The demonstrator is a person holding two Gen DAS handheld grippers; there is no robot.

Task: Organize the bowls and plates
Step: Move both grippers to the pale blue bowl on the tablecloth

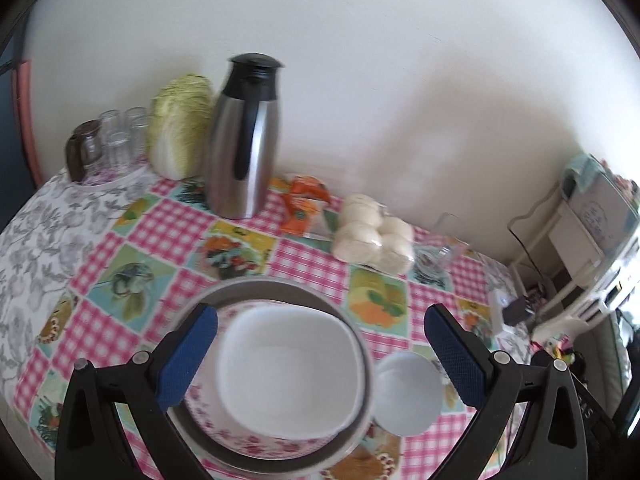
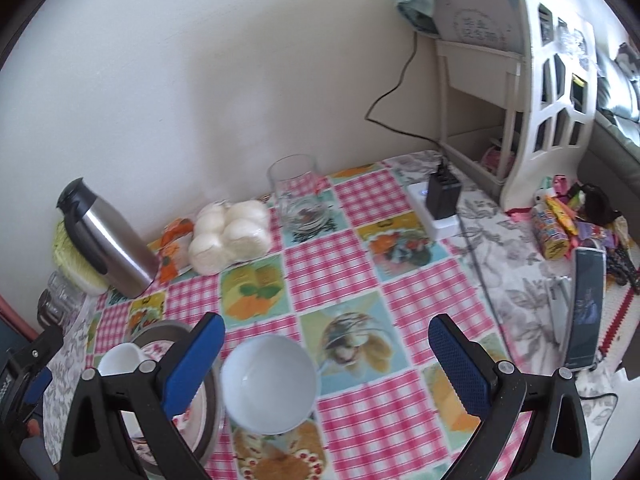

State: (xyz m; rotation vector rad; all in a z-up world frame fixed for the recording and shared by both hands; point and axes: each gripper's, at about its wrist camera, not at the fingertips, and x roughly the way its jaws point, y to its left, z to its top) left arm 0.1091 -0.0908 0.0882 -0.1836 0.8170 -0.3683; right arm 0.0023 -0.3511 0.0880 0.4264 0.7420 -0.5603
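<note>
A large white squarish bowl [image 1: 290, 372] sits on a floral plate [image 1: 208, 404], which lies in a grey metal plate [image 1: 276, 282]. A small round white bowl [image 1: 408, 392] stands on the tablecloth just right of this stack. My left gripper [image 1: 320, 356] is open, its jaws spread around the large bowl. In the right wrist view my right gripper [image 2: 326, 364] is open over the small white bowl [image 2: 269, 384]; the stack with the grey plate [image 2: 160, 328] and large bowl [image 2: 120, 356] is at lower left, partly hidden by the left finger.
At the back by the wall stand a steel thermos [image 1: 244, 140], a cabbage [image 1: 180, 128], glasses on a tray [image 1: 116, 140], orange packets [image 1: 304, 204], bagged buns [image 1: 372, 232] and a glass jar [image 2: 294, 196]. A charger block [image 2: 440, 200], phone [image 2: 586, 304] and white shelf [image 2: 552, 80] are right.
</note>
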